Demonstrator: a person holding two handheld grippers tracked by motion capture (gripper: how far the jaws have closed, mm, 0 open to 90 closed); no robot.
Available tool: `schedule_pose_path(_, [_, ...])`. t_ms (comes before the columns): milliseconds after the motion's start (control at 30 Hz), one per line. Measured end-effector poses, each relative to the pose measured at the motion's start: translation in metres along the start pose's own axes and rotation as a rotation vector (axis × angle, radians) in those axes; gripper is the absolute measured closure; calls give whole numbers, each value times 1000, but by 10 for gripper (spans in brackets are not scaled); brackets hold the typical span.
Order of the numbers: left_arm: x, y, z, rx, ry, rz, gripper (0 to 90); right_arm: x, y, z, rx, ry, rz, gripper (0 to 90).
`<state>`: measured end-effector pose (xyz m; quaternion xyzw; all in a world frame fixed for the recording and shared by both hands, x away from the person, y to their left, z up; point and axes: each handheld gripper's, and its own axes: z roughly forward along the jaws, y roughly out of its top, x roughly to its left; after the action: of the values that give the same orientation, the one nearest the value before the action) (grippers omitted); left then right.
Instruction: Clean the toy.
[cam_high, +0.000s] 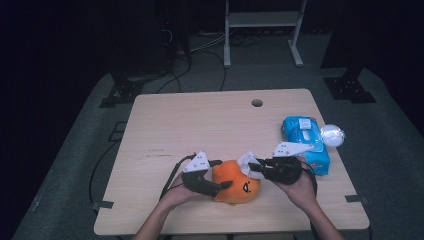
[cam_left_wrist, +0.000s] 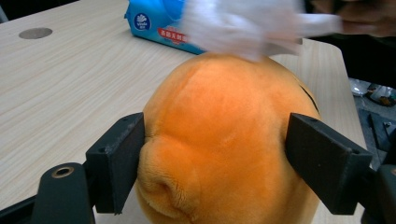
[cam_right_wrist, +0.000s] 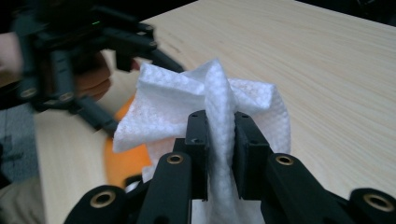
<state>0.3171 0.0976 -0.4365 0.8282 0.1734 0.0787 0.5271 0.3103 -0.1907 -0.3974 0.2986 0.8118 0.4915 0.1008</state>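
An orange plush toy (cam_high: 237, 187) with a small dark face mark lies near the table's front edge. My left gripper (cam_high: 222, 174) reaches it from the left, and its two black jaws press on the toy's sides (cam_left_wrist: 224, 135), so it is shut on the toy. From the right, my right gripper (cam_high: 252, 167) is shut on a crumpled white wipe (cam_right_wrist: 219, 107); the fabric is pinched between its pads. The wipe (cam_high: 246, 161) rests against the top of the toy, and looks blurred (cam_left_wrist: 243, 25) in the left gripper view. A bit of orange toy (cam_right_wrist: 123, 158) shows below the wipe.
A blue pack of wipes (cam_high: 305, 142) lies at the table's right edge, with a small whitish ball (cam_high: 332, 135) beside it. A cable hole (cam_high: 257, 103) sits near the far edge of the wooden table (cam_high: 200, 125). A white frame (cam_high: 262, 30) stands on the floor beyond.
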Motion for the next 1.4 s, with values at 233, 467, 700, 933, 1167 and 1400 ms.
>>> schedule_pose_path(233, [4, 3, -3, 55, -51, -53, 83, 14, -14, 19, 69, 28, -44, 781])
schedule_pose_path(467, [1, 0, 8, 88, -131, -87, 65, 30, -20, 8, 74, 66, -113, 781])
schedule_pose_path(700, [5, 0, 5, 26, -96, -62, 245, 21, -14, 6, 52, 34, -85, 773])
schedule_pose_path(933, [-2, 9, 0, -39, 80, 142, 308, 13, 6, 1, -47, -8, -47, 769])
schedule_pose_path(1167, [8, -6, -6, -30, 47, 61, 248, 8, -1, 23, -7, 5, -35, 768])
schedule_pose_path(1400, [14, -16, -15, -25, 30, 27, 244, -2, -15, 21, 17, -1, 19, 767])
